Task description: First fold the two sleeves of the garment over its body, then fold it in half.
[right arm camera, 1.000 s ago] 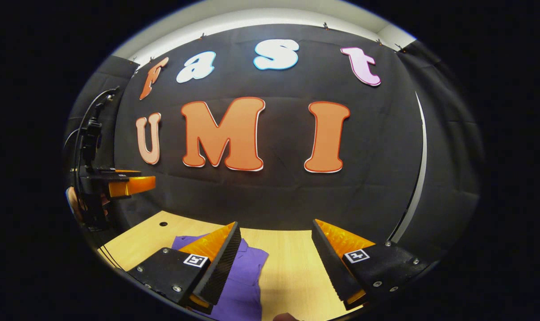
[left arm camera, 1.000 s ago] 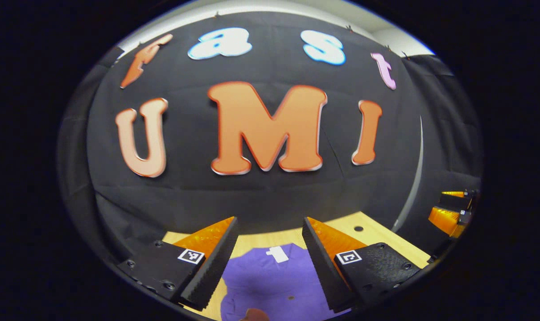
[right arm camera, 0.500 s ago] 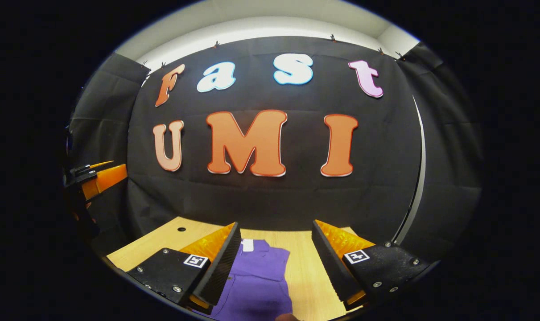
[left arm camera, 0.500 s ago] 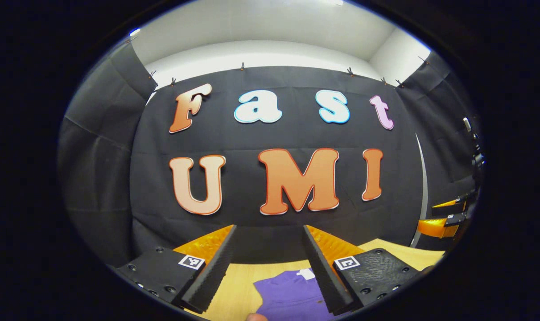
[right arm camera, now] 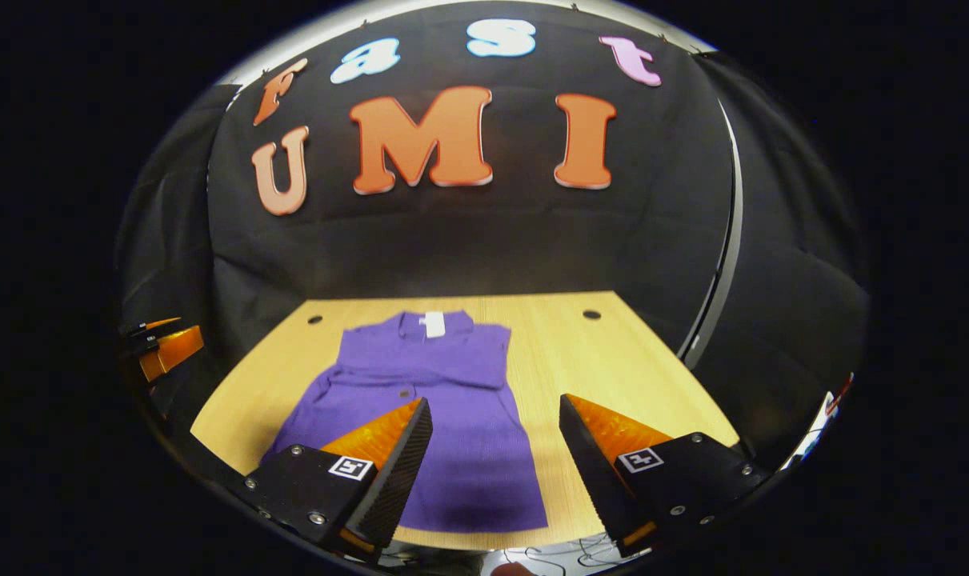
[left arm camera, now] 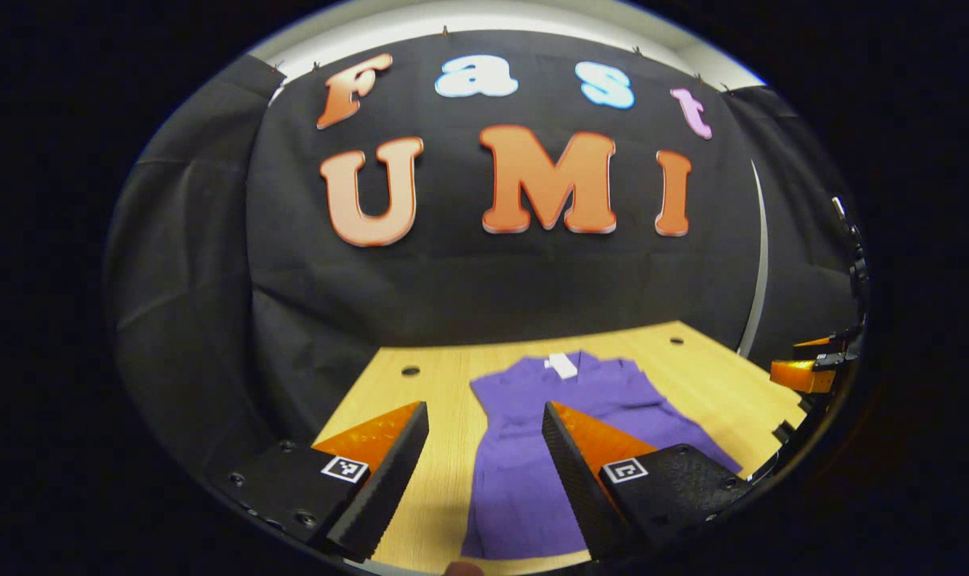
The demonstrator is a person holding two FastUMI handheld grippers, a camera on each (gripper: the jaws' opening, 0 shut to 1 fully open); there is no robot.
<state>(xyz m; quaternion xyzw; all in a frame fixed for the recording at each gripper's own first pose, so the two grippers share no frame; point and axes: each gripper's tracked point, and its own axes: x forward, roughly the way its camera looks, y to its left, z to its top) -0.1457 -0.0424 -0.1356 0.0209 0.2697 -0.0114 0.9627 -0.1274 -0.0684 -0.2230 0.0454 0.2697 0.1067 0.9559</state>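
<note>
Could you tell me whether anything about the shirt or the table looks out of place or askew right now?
Nothing looks damaged or spilled. The purple shirt lies flat on the wooden table, white tag at the far end. Its sides are uneven: one edge runs straight, the other flares out towards the left gripper. Both grippers hang open above it, holding nothing.

We look from the left gripper view along its own parted fingers (left arm camera: pixel 408 448), held above the near edge of the wooden table (left arm camera: pixel 444 384), facing the black cloth wall across it. The right gripper view sits likewise above the near edge, tipped a little further down, looking the same way. Both views share the table, the purple garment (left arm camera: pixel 524 448) lying on it (right arm camera: pixel 444 416), and the back wall. Each also catches the other gripper at its side edge (left arm camera: pixel 808 368) (right arm camera: pixel 164 348).
</note>
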